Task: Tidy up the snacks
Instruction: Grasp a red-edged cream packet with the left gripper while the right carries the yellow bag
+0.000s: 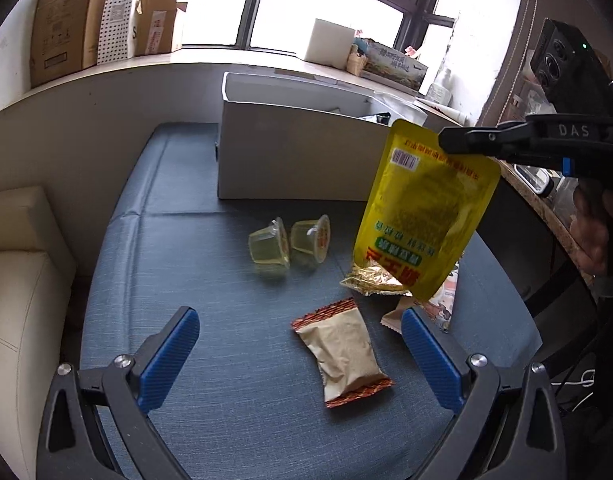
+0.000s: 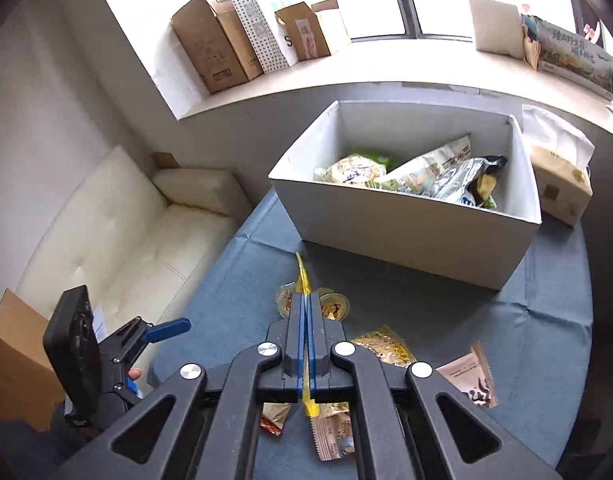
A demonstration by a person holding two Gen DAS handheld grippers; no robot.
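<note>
My right gripper pinches a flat yellow plastic snack pouch above the blue cloth-covered table; my left gripper hangs spread, empty.

The tabletop wears a blue woven cloth, matt and creased. The yellow pouch is glossy plastic film; the two jelly cups are clear plastic with foil lids. The tan packet looks matt. The white box is smooth card. The gripper has matt black plastic arms with ribbed blue pads.
</note>
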